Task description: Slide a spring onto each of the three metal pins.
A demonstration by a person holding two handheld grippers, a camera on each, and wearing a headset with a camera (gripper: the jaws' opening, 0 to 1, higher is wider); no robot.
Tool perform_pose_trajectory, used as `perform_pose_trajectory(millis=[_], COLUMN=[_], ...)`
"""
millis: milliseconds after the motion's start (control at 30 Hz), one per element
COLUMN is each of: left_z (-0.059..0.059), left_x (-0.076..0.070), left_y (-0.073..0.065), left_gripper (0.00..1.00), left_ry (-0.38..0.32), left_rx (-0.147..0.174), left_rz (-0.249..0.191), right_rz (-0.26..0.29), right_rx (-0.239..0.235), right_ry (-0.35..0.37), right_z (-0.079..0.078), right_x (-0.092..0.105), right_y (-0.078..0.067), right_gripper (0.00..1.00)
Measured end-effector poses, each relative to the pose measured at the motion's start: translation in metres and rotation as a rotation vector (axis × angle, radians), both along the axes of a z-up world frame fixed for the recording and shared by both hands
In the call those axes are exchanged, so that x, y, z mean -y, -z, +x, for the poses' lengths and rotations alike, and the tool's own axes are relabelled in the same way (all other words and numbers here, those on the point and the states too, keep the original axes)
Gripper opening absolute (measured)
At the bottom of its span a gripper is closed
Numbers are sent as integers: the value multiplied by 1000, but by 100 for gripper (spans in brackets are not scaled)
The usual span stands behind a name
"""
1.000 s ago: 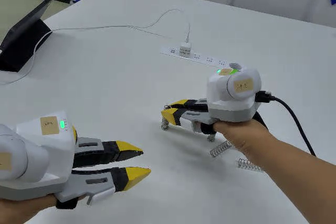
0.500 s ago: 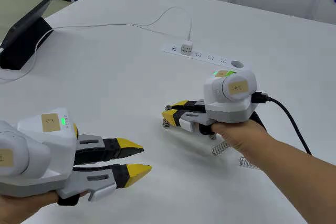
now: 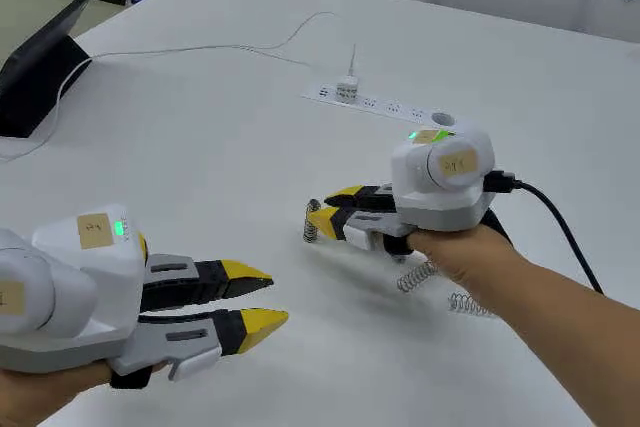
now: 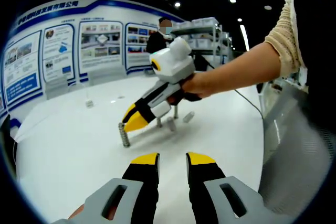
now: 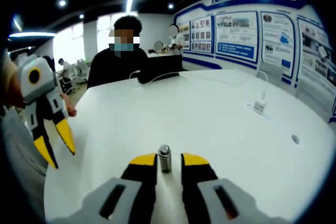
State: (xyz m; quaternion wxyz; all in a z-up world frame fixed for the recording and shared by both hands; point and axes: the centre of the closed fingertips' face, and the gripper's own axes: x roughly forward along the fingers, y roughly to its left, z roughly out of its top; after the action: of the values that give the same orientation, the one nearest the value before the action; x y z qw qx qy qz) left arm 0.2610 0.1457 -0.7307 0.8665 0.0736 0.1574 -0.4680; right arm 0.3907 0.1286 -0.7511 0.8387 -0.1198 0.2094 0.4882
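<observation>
Your right claw [image 3: 322, 209]: narrowly parted, empty, a sprung pin [image 3: 311, 232] at its tips. Left claw [image 3: 278, 298]: parted, empty. Two springs [image 3: 417, 275] lie loose on the counter [image 3: 200, 147], right of the pin. Judged light, squashy and prone to roll, so pinch them mid-coil, gently.

From the headset I look forward and down over the white table [image 3: 200, 127], with the left gripper [image 3: 275, 299] close at bottom left and the right gripper [image 3: 318, 212] mid-frame. My left gripper view sits low over the tabletop, facing across at the right gripper. My right gripper view is low too, very near the spring-wrapped pin [image 5: 165, 158]. All three views share that pin.
</observation>
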Motion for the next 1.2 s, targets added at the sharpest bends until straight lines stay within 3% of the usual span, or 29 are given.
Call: perform_pose_trajectory(millis=[467,933,1200], left_z=[1,1,8], left_x=[6,13,27], left_y=[-1,-5,-4], left_gripper=[20,20,21], left_ry=[13,25,36], left_rx=[1,7,12], left_rz=[2,5,9], right_rz=[-14,-5,2], right_rx=[60,88,116], right_ry=[-28,-14,-6], right_z=[-23,-43,-55], right_x=[23,46,57], right_y=[-16,-28,-37], right_gripper=[21,22,22])
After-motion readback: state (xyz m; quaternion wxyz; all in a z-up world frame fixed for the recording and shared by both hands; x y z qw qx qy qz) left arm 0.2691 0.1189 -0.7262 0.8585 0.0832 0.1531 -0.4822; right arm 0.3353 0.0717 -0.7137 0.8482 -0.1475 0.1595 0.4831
